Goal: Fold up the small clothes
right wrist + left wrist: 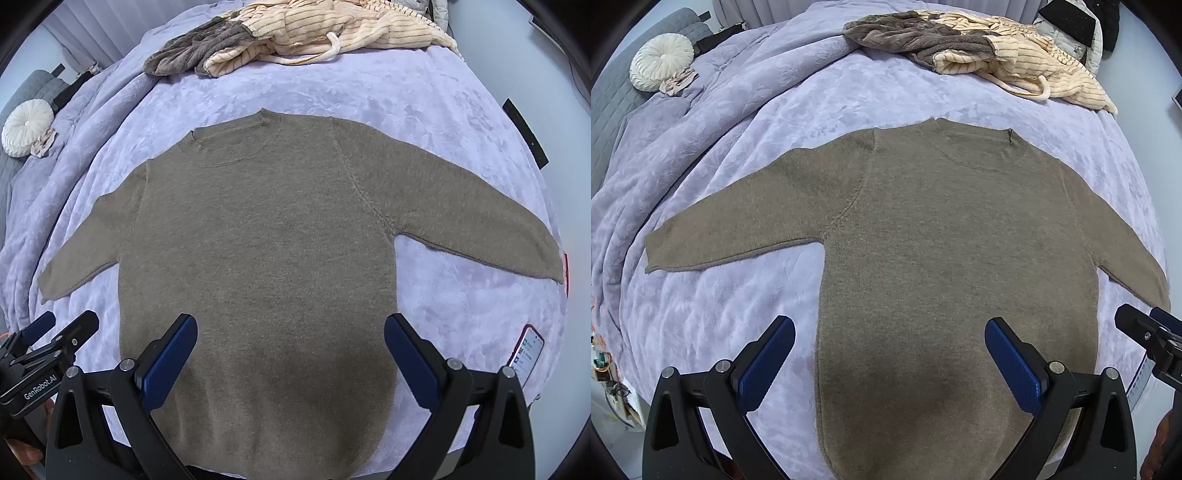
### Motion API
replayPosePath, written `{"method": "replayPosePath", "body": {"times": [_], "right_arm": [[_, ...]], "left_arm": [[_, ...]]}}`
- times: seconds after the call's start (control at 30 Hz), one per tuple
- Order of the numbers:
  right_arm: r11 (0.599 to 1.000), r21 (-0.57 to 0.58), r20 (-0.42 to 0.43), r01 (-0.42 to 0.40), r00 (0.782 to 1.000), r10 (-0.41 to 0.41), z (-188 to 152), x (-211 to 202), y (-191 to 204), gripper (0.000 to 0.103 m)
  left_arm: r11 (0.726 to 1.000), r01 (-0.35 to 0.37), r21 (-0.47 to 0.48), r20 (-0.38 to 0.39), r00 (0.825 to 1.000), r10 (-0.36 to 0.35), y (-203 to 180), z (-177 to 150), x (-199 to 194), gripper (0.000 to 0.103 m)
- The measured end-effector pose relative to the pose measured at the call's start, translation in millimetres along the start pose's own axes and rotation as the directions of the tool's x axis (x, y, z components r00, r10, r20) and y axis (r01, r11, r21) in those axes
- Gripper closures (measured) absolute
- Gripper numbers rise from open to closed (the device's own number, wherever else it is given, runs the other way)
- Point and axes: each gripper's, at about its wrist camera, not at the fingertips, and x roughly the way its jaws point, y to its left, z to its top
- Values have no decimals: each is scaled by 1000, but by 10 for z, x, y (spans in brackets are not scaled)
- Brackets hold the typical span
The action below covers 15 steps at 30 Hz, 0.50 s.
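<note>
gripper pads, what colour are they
Dark blue, ribbed pads on black tongs; clearest in the right wrist view.

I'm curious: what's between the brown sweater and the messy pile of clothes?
Only bare purple blanket lies between the sweater and the pile, in both views.

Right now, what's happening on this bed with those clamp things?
A person holds a two-finger gripper in each hand, about to fold the brown sweater. It lies flat on the purple blanket, sleeves spread, not yet folded. The left gripper and right gripper hover open above its hem, holding nothing.
</note>
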Motion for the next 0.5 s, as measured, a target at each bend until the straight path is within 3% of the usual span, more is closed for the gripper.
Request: {"method": "replayPosePath", "body": {"times": [0.5], "right_arm": [[1000, -16, -18, 13, 1000, -13, 37, 41, 38, 2]], "left_arm": [[1000, -11, -9, -8, 1000, 11, 4, 26, 22, 0]]}}
